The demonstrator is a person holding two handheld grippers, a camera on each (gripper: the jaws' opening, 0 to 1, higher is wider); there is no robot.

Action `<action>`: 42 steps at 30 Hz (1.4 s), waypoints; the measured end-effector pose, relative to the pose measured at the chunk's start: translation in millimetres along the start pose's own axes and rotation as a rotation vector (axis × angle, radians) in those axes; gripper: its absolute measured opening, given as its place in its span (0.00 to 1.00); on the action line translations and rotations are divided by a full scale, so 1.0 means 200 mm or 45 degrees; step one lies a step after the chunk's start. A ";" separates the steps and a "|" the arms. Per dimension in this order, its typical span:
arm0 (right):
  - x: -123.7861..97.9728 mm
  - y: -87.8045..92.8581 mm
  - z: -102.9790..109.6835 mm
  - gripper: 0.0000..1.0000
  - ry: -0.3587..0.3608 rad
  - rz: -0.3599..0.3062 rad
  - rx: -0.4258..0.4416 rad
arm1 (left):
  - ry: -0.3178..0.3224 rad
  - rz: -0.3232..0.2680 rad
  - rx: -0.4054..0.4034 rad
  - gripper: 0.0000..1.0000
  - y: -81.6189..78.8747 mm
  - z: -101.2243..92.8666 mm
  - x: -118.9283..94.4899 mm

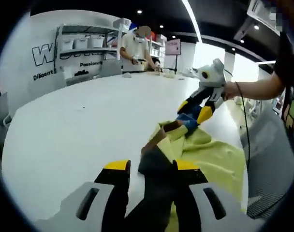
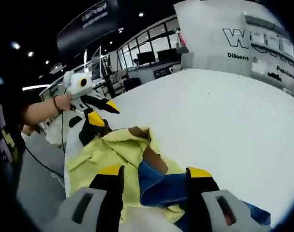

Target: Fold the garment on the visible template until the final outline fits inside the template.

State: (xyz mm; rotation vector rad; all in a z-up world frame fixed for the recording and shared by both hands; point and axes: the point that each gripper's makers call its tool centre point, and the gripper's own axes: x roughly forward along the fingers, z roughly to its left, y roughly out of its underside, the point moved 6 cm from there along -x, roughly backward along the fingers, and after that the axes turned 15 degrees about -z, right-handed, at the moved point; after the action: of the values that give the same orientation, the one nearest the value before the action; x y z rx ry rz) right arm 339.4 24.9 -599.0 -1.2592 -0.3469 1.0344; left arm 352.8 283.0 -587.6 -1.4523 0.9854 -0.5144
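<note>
A yellow garment [image 1: 214,154] with black, brown and blue parts lies bunched on the white table [image 1: 79,121] near its edge. My left gripper [image 1: 152,166] is shut on a black fold of it that runs down between the jaws. In the left gripper view my right gripper [image 1: 194,110] comes in from the upper right, pinching the blue part [image 1: 188,122]. In the right gripper view my right gripper [image 2: 155,171] holds that blue cloth [image 2: 161,186] over the yellow garment [image 2: 120,150]. My left gripper [image 2: 101,113] sits at the garment's far end on the black part.
A hand and forearm [image 1: 253,89] hold the right gripper. Another person [image 1: 135,46] stands at the table's far end by shelves with bins [image 1: 84,43]. The table edge [image 1: 243,145] runs close beside the garment, with floor beyond. White tabletop [image 2: 224,121] spreads wide.
</note>
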 end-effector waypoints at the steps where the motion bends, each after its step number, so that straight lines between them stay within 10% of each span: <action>1: 0.01 0.00 0.01 0.52 -0.008 -0.001 0.101 | -0.018 0.007 -0.065 0.39 0.00 0.02 0.02; 18: 0.05 0.03 -0.02 0.37 -0.013 0.101 0.438 | 0.038 0.191 -0.355 0.36 0.11 0.01 0.26; 42: 0.09 0.06 0.06 0.00 -0.162 0.219 0.333 | 0.136 0.262 -0.449 0.16 0.17 -0.01 0.26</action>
State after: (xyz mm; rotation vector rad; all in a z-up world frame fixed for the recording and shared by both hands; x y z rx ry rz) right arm 335.0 46.3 -610.6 -1.0031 -0.1944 1.2674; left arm 370.0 242.9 -631.6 -1.6217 1.3452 -0.2779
